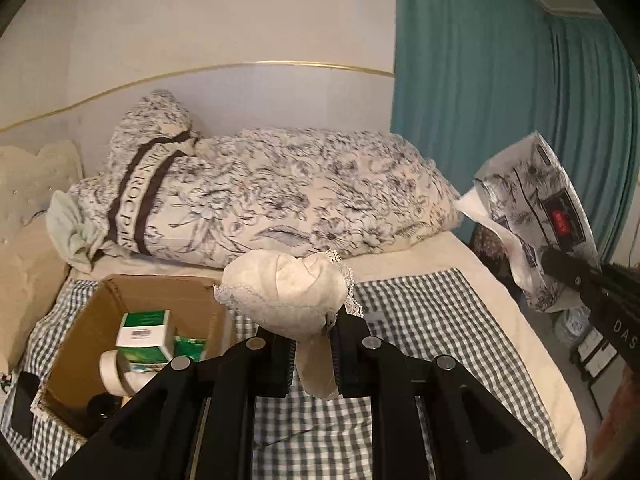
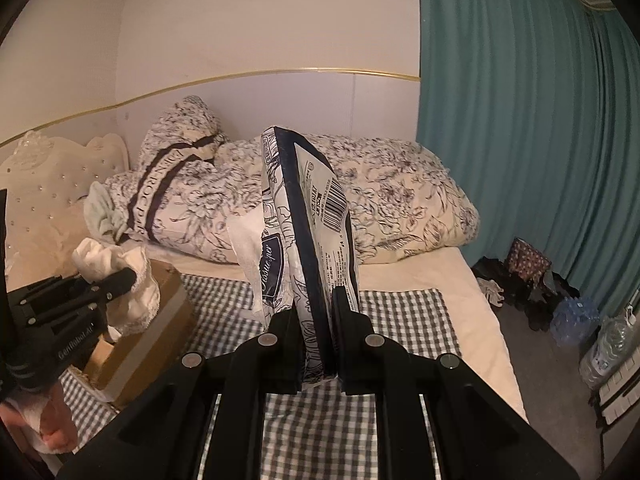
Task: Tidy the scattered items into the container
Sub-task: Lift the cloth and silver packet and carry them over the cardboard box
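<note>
My left gripper [image 1: 313, 350] is shut on a cream lace-trimmed cloth [image 1: 284, 292] and holds it in the air just right of the open cardboard box [image 1: 80, 344]. The box holds a green-and-white carton [image 1: 146, 334] and a white roll [image 1: 114, 372]. My right gripper [image 2: 317, 322] is shut on a floral tissue pack [image 2: 304, 232], held upright above the checkered blanket [image 2: 400, 320]. The tissue pack [image 1: 532, 216] also shows at the right of the left wrist view. The left gripper with the cloth [image 2: 120, 280] shows over the box [image 2: 160, 328] in the right wrist view.
A rolled floral duvet [image 1: 280, 196] lies across the back of the bed. A teal curtain [image 1: 480, 80] hangs at the right. A padded headboard [image 2: 52, 192] stands at the left. Water bottles [image 2: 576, 316] and dark bags [image 2: 524, 276] sit on the floor at the right.
</note>
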`<state>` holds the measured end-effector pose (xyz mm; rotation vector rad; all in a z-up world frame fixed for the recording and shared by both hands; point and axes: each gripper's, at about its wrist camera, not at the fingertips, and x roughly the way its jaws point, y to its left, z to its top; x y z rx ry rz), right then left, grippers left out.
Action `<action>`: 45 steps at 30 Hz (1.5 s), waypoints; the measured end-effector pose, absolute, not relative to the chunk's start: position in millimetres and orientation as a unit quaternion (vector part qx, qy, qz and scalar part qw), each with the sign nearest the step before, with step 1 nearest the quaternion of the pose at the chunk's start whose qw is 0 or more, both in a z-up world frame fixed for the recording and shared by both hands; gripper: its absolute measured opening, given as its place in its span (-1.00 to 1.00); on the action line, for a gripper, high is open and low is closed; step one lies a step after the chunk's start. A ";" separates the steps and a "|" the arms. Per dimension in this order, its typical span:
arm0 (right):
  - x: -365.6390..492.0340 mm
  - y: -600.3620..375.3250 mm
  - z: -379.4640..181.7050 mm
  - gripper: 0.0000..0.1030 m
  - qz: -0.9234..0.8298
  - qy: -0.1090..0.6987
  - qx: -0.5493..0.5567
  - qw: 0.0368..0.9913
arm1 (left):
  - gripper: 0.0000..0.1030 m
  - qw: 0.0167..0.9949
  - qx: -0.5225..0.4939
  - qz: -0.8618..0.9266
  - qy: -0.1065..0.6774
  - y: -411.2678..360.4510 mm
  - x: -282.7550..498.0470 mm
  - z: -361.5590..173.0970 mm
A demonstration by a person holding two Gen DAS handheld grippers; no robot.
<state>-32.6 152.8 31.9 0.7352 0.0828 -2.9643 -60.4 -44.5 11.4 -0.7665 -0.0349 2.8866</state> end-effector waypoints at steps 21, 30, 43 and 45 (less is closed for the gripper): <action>-32.2 70.6 31.0 -0.79 -0.963 0.032 0.235 0.127 | -0.71 -0.012 -0.261 0.965 -0.019 -140.7 -43.3 10.1; -49.5 18.9 14.1 -0.79 -0.954 0.037 0.247 0.163 | -0.71 -0.053 -0.269 0.961 -0.027 -190.5 -48.3 -8.5; -72.1 -54.9 -14.2 -0.79 -0.938 0.053 0.268 0.212 | -0.71 -0.094 -0.292 0.950 -0.049 -252.9 -61.5 -40.1; -75.6 -65.0 -19.9 -0.79 -0.936 0.057 0.272 0.217 | -0.71 -0.099 -0.296 0.949 -0.049 -259.3 -65.2 -45.8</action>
